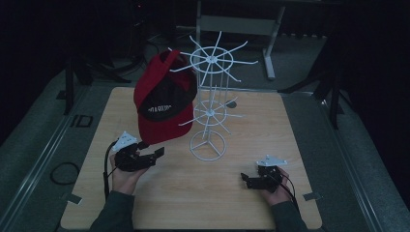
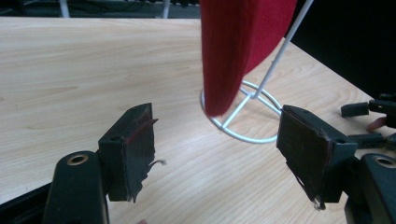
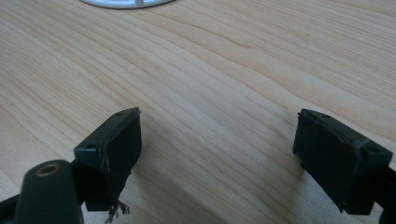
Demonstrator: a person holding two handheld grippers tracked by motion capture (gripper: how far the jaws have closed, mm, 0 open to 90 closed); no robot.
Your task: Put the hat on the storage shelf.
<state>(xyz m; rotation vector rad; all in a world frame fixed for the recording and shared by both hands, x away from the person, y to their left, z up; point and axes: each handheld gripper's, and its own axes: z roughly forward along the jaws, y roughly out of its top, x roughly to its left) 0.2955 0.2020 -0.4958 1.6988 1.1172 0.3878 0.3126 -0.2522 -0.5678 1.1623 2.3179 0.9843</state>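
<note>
Jaws of left hand-held gripper [image 2: 217, 154] wide apart, empty.

A light wooden table [image 1: 145, 203] bears a white wire rack [image 1: 208, 145] near its middle.

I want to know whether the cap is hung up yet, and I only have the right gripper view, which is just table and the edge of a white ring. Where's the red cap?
Observer: The red cap hangs on the white wire rack, from an upper arm on its left side, brim pointing down.
Operator: Are the left tongs holding it?
Observer: No. The left tongs stand open near the bottom of the brim, with nothing between the pads.
Operator: Does the cap touch the table?
Observer: It seems not. In the left gripper view the brim ends a little above the table, in front of the rack's base ring.
</note>
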